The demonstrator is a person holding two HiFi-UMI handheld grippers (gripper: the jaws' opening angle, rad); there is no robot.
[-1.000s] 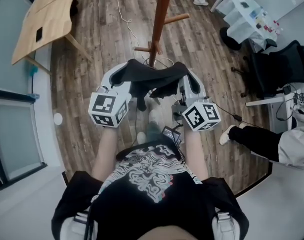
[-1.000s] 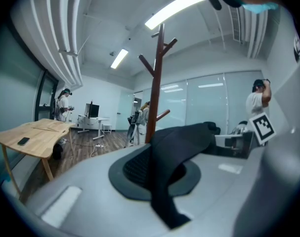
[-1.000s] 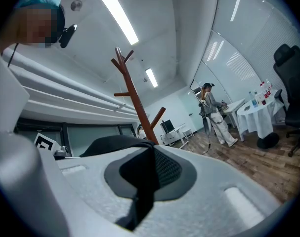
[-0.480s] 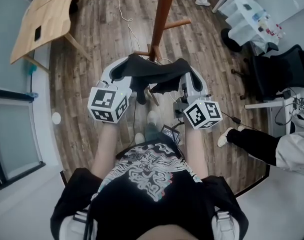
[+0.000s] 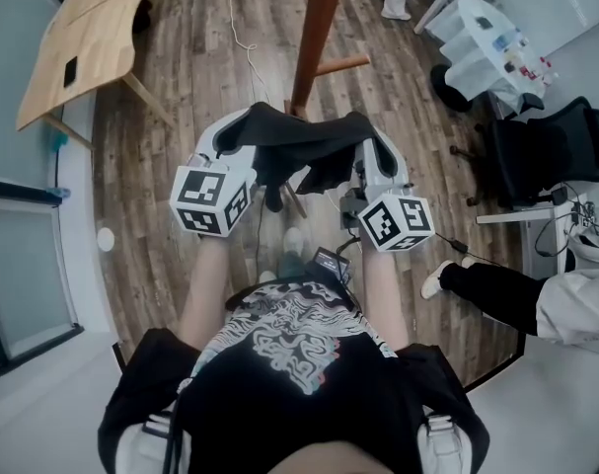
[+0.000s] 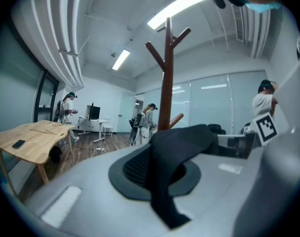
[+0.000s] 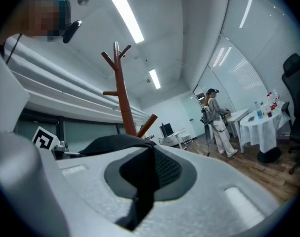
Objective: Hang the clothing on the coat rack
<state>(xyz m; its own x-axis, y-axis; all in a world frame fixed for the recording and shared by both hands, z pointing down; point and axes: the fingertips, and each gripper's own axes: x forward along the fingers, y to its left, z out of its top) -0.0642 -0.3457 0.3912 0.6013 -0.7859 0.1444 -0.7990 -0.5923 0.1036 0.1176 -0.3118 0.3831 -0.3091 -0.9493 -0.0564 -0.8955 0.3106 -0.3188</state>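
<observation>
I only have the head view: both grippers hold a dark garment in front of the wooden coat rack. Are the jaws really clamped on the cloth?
Observer: On the left, yes. The left gripper view shows the left gripper closed, with the dark garment pinched between its pads.
Reviewer: And the right?
Observer: The same. In the right gripper view, the right gripper is shut on a fold of it.
Reviewer: Are the rack's top hooks free?
Observer: The left gripper view shows the coat rack with bare upper branches. Nothing hangs on them.

Wooden table point(image 5: 87, 38), office chair point(image 5: 551, 151), white table point(image 5: 474, 42)
</observation>
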